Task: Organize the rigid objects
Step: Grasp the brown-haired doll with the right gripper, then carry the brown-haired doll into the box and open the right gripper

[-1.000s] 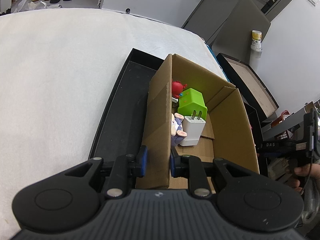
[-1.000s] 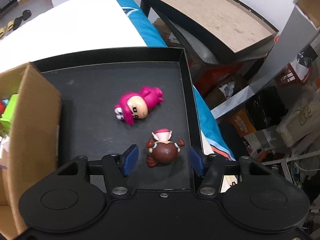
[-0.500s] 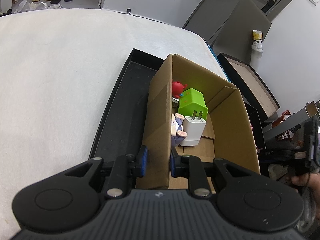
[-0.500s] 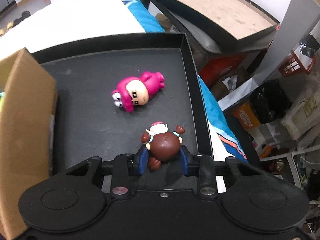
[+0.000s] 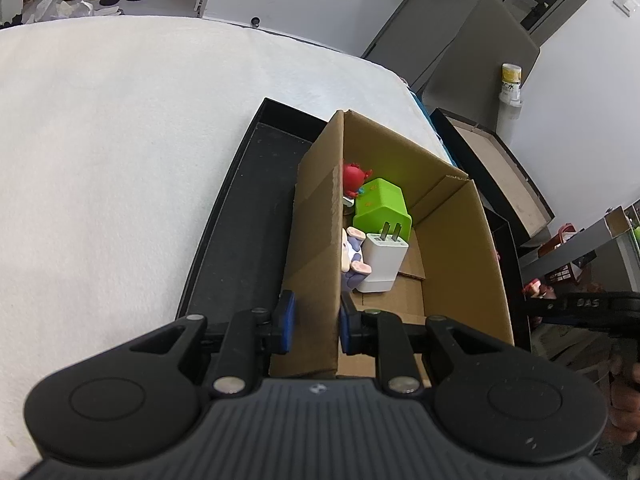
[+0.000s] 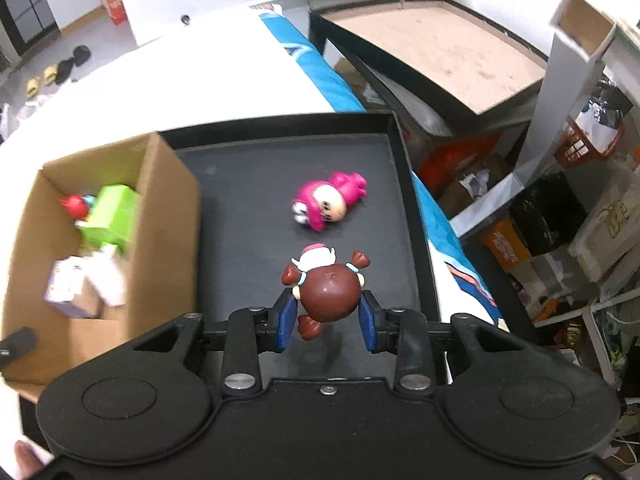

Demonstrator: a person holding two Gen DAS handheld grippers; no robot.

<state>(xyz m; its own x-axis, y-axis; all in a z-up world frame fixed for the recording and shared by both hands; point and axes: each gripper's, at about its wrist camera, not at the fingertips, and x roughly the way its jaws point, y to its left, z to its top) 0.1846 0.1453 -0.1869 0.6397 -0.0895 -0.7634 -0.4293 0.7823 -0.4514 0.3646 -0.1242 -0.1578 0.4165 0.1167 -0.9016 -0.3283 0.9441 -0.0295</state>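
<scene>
Right wrist view shows the change first: a second ago the right hand-held gripper [image 6: 327, 322] stood spread around the brown doll [image 6: 326, 294] as it lay on the black tray [image 6: 412, 208]; half a second ago the pads had shut on it, and now the doll sits pinched between the blue pads and appears lifted off the tray floor, with the box come into the left of the frame. I judge the pick done and the carry toward the box begun; the drop is not yet made. Going by size: the white bed [image 5: 120, 152] carries the tray, and the tray holds the cardboard box [image 5: 452, 240] on its left part, with bare black floor on the far left of the box. On the tray's right part the pink doll [image 6: 326, 206] lies on its side, well apart from the box, so one more pick likely remains. Inside the box, crowded against the left wall, are a green plug block [image 5: 382, 210], a white charger [image 5: 382, 262] just in front of it with prongs up, a pale figure [image 5: 352, 258] touching the charger, and a small red toy [image 5: 354, 178] at the back. The left hand-held gripper [image 5: 312, 322] has not moved over the second and keeps its pads pressed on the box's left wall, steadying it.
</scene>
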